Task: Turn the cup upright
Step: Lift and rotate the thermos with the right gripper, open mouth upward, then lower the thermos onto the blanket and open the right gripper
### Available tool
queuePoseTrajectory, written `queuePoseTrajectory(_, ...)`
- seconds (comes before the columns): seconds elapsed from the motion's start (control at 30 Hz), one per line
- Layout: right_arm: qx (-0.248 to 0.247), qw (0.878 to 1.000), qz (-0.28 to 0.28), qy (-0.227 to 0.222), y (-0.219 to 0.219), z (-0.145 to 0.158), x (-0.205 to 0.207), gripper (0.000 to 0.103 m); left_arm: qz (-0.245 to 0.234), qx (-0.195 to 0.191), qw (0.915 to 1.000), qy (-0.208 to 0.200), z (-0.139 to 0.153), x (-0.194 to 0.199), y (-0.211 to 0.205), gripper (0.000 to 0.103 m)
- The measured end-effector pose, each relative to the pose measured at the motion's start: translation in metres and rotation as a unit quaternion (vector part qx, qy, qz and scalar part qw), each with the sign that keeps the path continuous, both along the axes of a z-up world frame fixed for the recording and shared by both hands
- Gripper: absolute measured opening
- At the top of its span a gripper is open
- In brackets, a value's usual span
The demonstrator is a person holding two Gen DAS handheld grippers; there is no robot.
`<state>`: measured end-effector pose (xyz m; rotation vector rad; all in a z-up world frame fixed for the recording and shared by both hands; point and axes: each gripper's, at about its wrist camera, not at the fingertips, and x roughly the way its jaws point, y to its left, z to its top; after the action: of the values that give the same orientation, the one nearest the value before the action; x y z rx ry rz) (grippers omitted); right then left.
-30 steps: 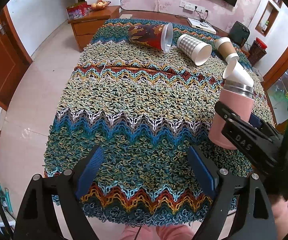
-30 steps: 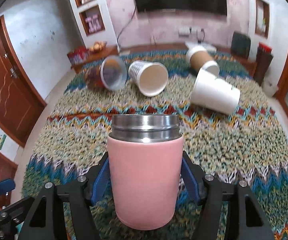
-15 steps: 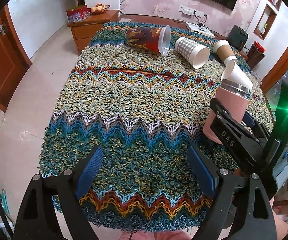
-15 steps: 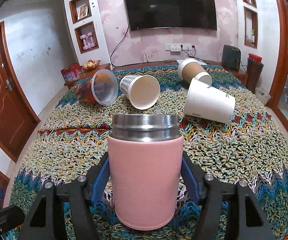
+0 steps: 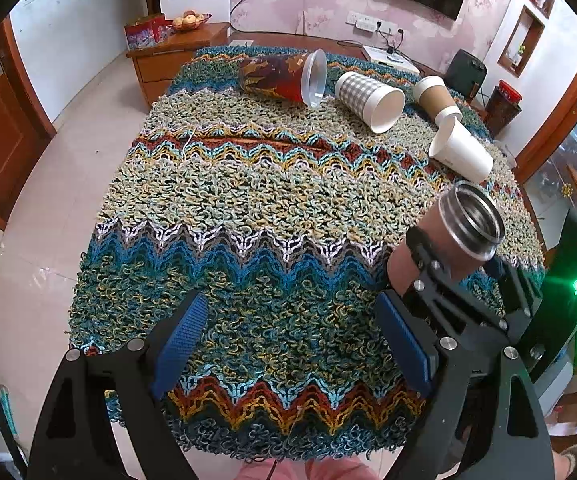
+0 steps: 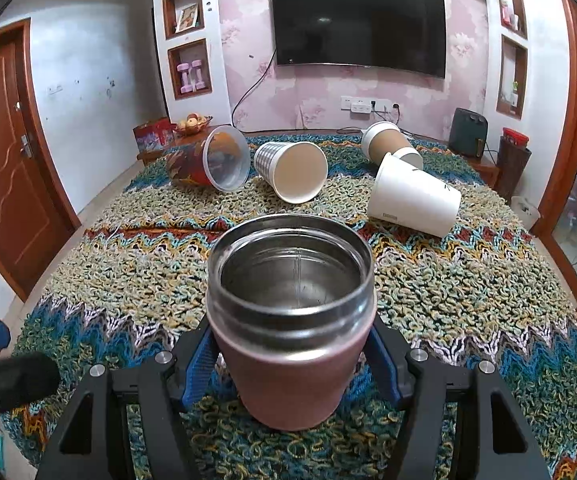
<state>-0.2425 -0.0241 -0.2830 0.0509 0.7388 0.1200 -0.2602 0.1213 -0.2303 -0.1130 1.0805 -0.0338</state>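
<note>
A pink cup with a steel rim (image 6: 291, 344) stands mouth up on the knitted cloth, held between the blue pads of my right gripper (image 6: 292, 364), which is shut on it. In the left wrist view the same pink cup (image 5: 448, 240) shows at the right, leaning away in the right gripper (image 5: 454, 276). My left gripper (image 5: 288, 340) is open and empty above the near part of the cloth.
Several cups lie on their sides at the far end: a red patterned plastic cup (image 6: 208, 162), a checked paper cup (image 6: 290, 170), a brown-sleeved cup (image 6: 388, 146) and a white paper cup (image 6: 414, 196). The knitted cloth (image 5: 248, 200) covers the table; a wooden cabinet (image 5: 168, 60) stands beyond.
The right gripper has tilted and lowered the pink cup so its open steel mouth now shows from above. The left gripper has drawn back slightly and stays open.
</note>
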Motion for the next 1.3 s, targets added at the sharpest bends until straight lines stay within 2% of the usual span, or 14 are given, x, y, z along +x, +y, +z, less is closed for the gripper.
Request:
queuePoseTrajectory(0.7,-0.022,1.0,0.002,-0.015,0.006,-0.002,-0.011,0.067,-0.004,-0.002,0.9999,-0.015,-0.003,-0.001,0.001,0.088)
queuePoseTrajectory(0.87,-0.018,1.0,0.001,-0.024,0.005,0.002,-0.013,0.072,-0.004,-0.005,0.9998,-0.016,-0.002,-0.001,0.002,0.088)
queuePoseTrajectory(1.1,-0.022,0.999,0.002,-0.034,0.007,0.012,-0.02,0.073,-0.004,-0.012,0.9995,-0.028,0.009,0.001,0.004,0.088)
queuePoseTrajectory(1.3,-0.019,0.999,-0.001,-0.039,0.004,0.032,-0.031,0.073,-0.007,-0.018,0.9991,-0.039,0.027,0.001,0.002,0.088)
